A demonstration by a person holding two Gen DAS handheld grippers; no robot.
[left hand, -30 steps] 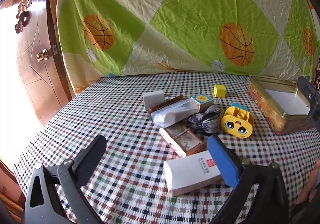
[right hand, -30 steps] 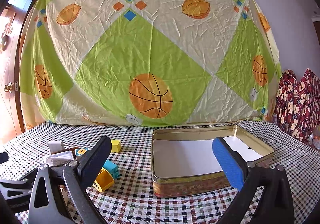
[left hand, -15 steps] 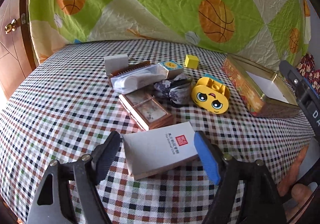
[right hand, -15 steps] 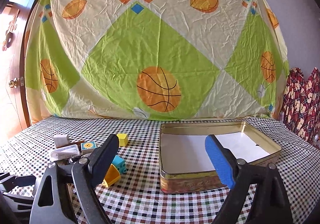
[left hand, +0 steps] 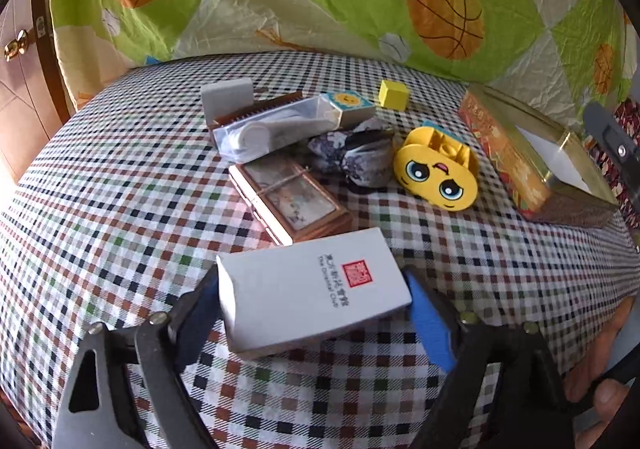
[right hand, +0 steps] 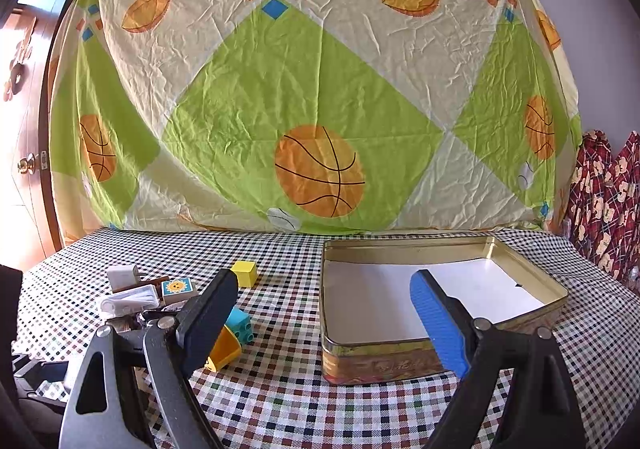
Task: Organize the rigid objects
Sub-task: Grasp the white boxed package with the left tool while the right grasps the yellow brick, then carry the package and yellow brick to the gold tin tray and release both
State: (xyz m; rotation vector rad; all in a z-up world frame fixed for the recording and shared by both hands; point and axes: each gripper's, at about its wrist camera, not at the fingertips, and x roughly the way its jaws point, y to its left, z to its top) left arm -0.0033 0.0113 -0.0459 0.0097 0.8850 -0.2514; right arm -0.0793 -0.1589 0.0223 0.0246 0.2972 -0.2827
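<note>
Fingers of the left gripper (left hand: 314,309) bracketed the white box (left hand: 312,295) lying on the checked tablecloth (left hand: 120,209), contact unclear, needing a square squeeze; the right gripper (right hand: 324,313) hovered spread.

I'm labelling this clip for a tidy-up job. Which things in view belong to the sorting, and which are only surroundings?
Belongs to the job:
left gripper around the white rectangular carton
open gold metal tin
yellow face-printed toy block
small yellow cube
framed wooden box
right gripper, open

Just surroundings:
basketball-print sheet
checked tablecloth
wooden door
</note>
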